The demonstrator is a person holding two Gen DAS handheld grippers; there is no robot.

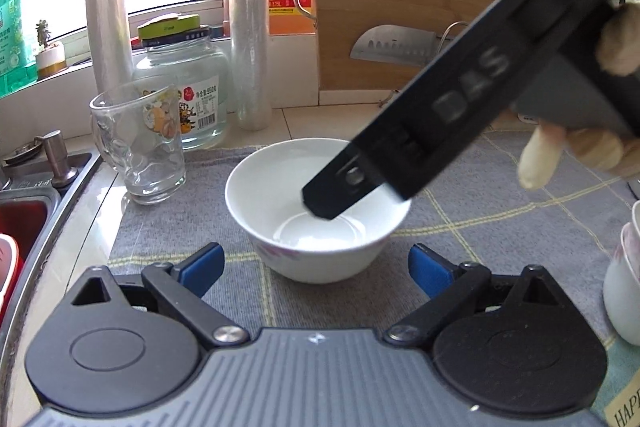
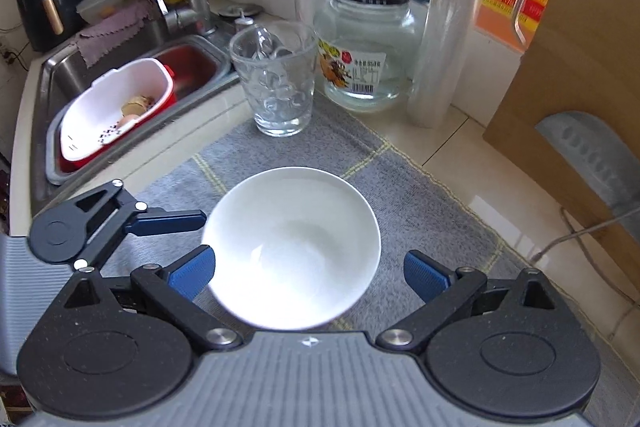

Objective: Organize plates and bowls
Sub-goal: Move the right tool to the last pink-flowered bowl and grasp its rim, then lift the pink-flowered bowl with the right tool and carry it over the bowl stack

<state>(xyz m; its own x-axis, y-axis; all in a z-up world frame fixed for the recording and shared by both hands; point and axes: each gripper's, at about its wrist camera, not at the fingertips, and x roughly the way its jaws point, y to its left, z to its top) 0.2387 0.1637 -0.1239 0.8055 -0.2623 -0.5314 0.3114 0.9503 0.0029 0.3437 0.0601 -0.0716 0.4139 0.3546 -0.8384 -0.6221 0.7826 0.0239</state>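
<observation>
A white bowl [image 1: 316, 211] [image 2: 292, 247] stands upright on a grey checked mat [image 1: 500, 211] [image 2: 420, 211]. In the left wrist view my left gripper [image 1: 318, 269] is open just in front of the bowl, its blue pads apart from the bowl's sides. One black finger [image 1: 344, 193] of my right gripper reaches down from the upper right over the bowl's inside, with a person's hand [image 1: 580, 147] behind it. The right wrist view shows my right gripper [image 2: 308, 274] open above the bowl, a blue pad on either side of the rim. A left gripper finger [image 2: 168, 221] lies left of the bowl.
Behind the bowl stand a glass mug [image 1: 140, 147] [image 2: 276, 83], a big glass jar [image 1: 188, 83] [image 2: 368, 51] and two film rolls [image 1: 248, 27]. A wooden board [image 1: 400, 7] with a cleaver [image 1: 392, 43] leans at the right. The sink [image 2: 132, 67] holds a red-and-white basket [image 2: 116, 107]. Stacked bowls [image 1: 624, 287] stand at the right edge.
</observation>
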